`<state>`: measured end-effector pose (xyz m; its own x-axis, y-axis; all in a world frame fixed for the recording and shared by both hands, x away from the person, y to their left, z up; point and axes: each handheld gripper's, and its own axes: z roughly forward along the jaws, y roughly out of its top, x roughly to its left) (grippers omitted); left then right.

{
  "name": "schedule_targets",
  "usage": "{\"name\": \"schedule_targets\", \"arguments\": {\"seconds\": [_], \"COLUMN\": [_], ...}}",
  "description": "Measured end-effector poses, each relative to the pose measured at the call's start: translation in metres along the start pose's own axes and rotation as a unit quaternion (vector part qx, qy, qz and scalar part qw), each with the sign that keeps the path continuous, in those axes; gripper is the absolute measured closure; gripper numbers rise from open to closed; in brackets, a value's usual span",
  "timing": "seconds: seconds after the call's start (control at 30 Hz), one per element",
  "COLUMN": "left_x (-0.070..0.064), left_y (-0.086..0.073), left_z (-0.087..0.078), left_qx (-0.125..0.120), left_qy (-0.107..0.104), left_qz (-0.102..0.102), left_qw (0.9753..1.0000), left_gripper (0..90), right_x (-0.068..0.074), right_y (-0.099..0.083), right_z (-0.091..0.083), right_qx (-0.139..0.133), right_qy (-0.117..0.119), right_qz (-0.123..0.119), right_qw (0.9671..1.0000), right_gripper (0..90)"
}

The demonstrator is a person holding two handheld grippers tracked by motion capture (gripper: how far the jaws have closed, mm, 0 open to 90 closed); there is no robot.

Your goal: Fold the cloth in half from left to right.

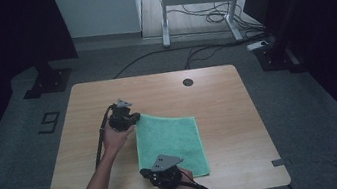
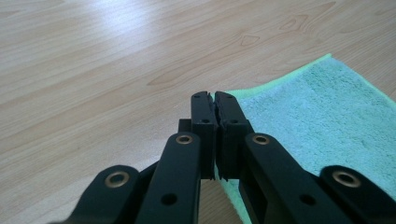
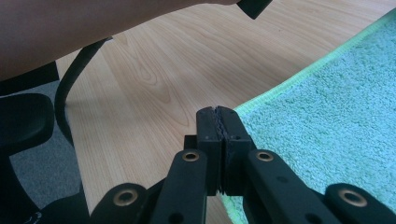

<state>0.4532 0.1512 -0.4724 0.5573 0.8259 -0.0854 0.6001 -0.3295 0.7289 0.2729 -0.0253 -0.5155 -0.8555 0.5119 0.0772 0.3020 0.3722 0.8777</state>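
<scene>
A green towel (image 1: 170, 139) lies flat on the wooden table (image 1: 223, 101), a little left of its middle. My left gripper (image 1: 134, 117) is at the towel's far left corner. In the left gripper view the left gripper (image 2: 213, 98) is shut on that corner of the towel (image 2: 322, 107), and a sliver of green shows between the jaws. My right gripper (image 1: 144, 172) is at the near left corner. In the right gripper view the right gripper (image 3: 216, 111) is shut on the towel (image 3: 336, 116) at its edge. The left forearm (image 3: 93, 28) crosses above.
A round cable hole (image 1: 188, 82) sits near the table's far edge. Beyond the table stand a white desk frame (image 1: 193, 0) with loose cables, and black stand bases at left (image 1: 48, 82) and right (image 1: 272, 56). Bare wood lies right of the towel.
</scene>
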Motion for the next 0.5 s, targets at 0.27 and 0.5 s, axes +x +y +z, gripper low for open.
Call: {"name": "schedule_targets", "arguments": {"seconds": [0.27,0.5], "left_x": [0.008,0.007], "left_y": [0.009,0.010], "left_z": [-0.014,-0.014], "left_qx": [-0.007,-0.004], "left_qy": [-0.001,-0.016], "left_qz": [-0.009,-0.015], "left_qw": [0.9999,0.9998], "left_gripper": [87.1,87.1], "right_x": [0.007,0.004], "right_y": [0.021,0.020], "right_z": [0.004,0.002], "right_qx": [-0.010,-0.006], "right_qy": [0.007,0.007], "right_qz": [-0.014,-0.007], "right_qw": [0.9998,0.9999], "right_gripper": [88.5,88.6]}}
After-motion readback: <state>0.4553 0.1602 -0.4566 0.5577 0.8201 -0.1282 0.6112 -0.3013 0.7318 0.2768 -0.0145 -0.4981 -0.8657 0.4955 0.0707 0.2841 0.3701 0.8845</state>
